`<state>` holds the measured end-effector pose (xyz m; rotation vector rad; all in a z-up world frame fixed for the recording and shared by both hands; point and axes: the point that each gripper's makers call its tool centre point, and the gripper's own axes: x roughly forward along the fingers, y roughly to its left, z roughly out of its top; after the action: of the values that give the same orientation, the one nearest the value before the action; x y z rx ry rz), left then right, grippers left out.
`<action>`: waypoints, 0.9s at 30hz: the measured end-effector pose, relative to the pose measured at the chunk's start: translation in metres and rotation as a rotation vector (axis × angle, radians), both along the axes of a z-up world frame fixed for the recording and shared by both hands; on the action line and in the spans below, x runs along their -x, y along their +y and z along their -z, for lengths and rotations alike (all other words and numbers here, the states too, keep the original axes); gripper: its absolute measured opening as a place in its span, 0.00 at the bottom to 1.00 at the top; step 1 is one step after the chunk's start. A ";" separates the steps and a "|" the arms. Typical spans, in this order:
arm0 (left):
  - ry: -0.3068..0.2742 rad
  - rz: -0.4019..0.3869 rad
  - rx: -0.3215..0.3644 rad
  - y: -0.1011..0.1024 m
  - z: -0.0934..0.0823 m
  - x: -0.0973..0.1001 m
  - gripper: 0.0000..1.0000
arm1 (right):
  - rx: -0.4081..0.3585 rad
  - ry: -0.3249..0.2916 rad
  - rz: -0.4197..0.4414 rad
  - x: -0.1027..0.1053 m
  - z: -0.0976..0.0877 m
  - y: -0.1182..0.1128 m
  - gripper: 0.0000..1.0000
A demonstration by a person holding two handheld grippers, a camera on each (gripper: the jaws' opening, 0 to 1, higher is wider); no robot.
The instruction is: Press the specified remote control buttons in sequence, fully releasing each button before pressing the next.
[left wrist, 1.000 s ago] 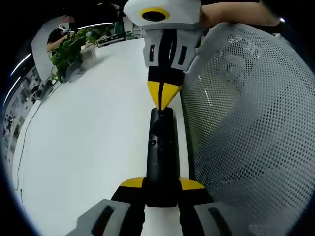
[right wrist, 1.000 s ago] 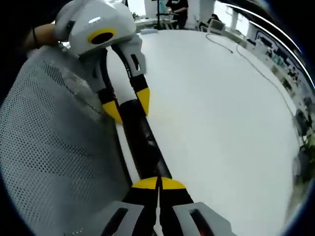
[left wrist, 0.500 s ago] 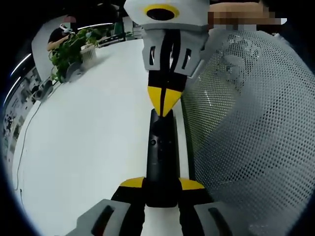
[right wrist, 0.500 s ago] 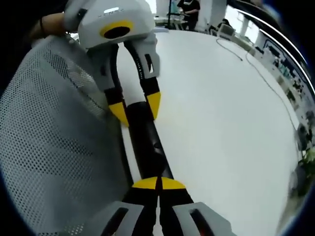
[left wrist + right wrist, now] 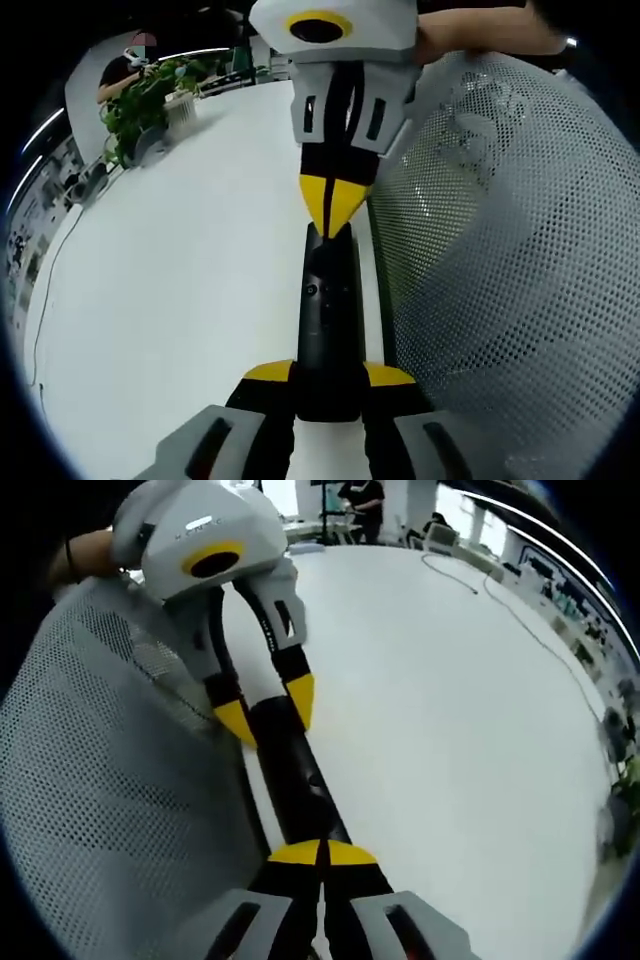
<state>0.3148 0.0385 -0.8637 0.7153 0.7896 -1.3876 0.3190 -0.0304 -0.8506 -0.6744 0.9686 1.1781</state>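
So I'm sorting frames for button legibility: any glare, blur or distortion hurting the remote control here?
Left gripper view: the black remote control is sharp and evenly lit, one small round button visible; fisheye bends the white table edge. Right gripper view: the remote control lies foreshortened with faint sheen, buttons hard to read; the mesh chair back is crisp, and the far room is washed out.

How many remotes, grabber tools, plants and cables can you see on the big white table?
Long black remote control: 1
Hand-held grippers, grey with yellow tips: 2, left and right
Green leafy potted plant: 1
Thin dark cable: 1
Total: 5
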 end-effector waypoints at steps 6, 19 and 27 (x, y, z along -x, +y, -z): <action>0.001 -0.001 0.003 0.000 0.000 0.000 0.25 | 0.014 -0.005 -0.054 0.002 0.002 0.005 0.00; 0.004 0.000 0.006 0.000 0.000 0.000 0.25 | 0.063 -0.059 -0.197 0.001 0.005 0.006 0.00; 0.003 -0.001 0.008 0.000 -0.001 0.000 0.25 | 0.016 -0.045 -0.151 0.004 0.001 0.005 0.03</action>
<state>0.3143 0.0388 -0.8632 0.7063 0.7869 -1.3903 0.3154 -0.0250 -0.8520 -0.7946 0.9025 1.2837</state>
